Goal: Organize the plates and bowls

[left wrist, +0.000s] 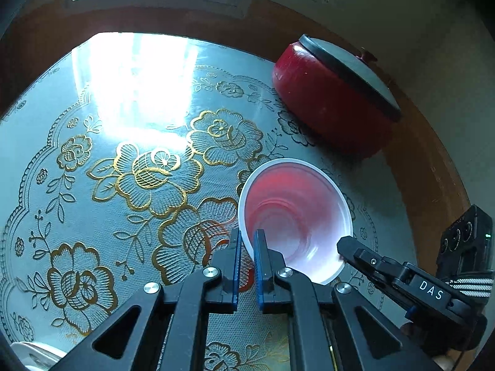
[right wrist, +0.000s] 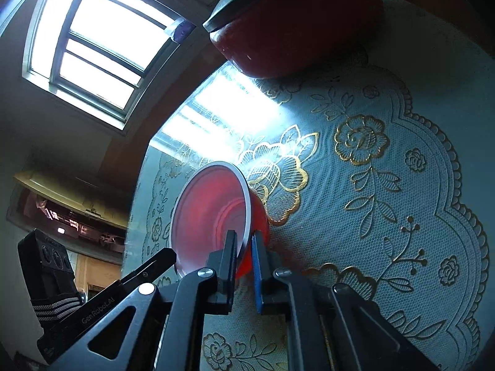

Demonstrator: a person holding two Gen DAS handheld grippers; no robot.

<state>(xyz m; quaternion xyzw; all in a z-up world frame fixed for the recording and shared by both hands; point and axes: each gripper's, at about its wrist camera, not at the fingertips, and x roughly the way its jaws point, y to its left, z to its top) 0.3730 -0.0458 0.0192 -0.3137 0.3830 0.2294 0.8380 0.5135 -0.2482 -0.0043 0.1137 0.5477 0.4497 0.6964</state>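
Observation:
A small bowl (left wrist: 297,213), red outside and white inside, is held tilted above the floral table mat. My left gripper (left wrist: 247,241) is shut on its left rim, one finger inside and one outside. My right gripper (right wrist: 244,241) is shut on the opposite rim of the same bowl (right wrist: 210,213). The right gripper also shows in the left wrist view (left wrist: 348,245) at the bowl's right edge, and the left gripper's finger shows in the right wrist view (right wrist: 164,256) at the bowl's left edge.
A large red pot with a dark-rimmed glass lid (left wrist: 334,92) stands at the mat's far right, seen in the right wrist view (right wrist: 294,24) too. A white dish edge (left wrist: 34,352) peeks in at bottom left. The wooden table rim (left wrist: 427,167) curves around the mat.

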